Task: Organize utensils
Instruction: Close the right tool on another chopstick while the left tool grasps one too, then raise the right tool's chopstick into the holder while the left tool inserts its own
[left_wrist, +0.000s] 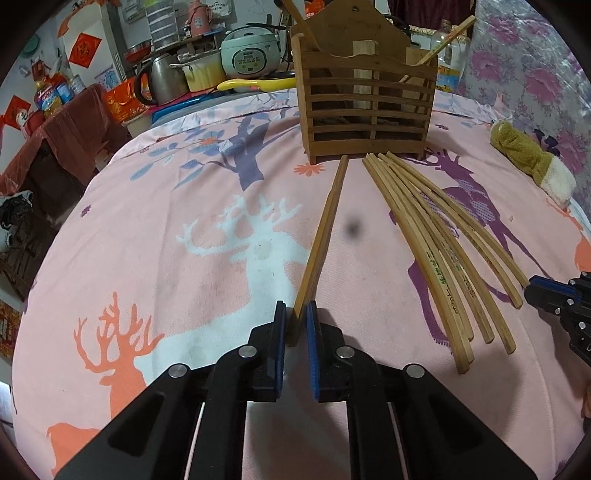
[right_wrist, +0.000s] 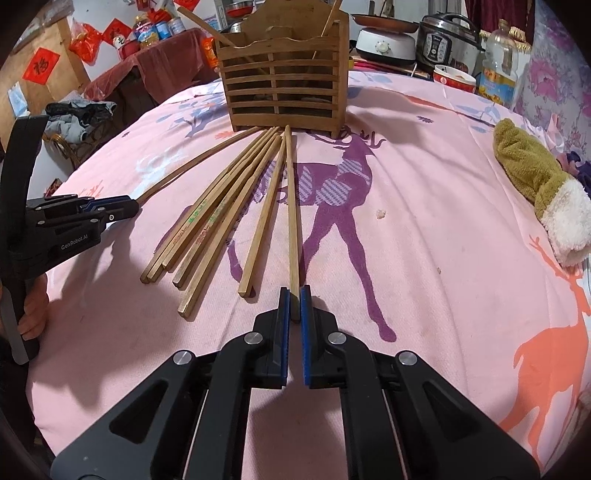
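Note:
A slatted wooden utensil holder (left_wrist: 365, 99) stands at the far side of the pink deer-print cloth (left_wrist: 184, 258), with a chopstick leaning in each side; it also shows in the right wrist view (right_wrist: 284, 88). Several wooden chopsticks (left_wrist: 443, 251) lie fanned in front of it. My left gripper (left_wrist: 295, 314) is shut on the near end of one chopstick (left_wrist: 325, 229) lying apart to the left. My right gripper (right_wrist: 294, 295) is shut on the near end of the rightmost chopstick (right_wrist: 291, 206). The loose chopsticks (right_wrist: 218, 218) lie to its left.
An olive and white plush cloth (right_wrist: 535, 184) lies at the right edge. Cookers, a kettle (left_wrist: 162, 77), a rice cooker (left_wrist: 251, 51), an oil bottle (right_wrist: 498, 66) and a bowl crowd the back. The left gripper's body (right_wrist: 74, 218) shows at the left.

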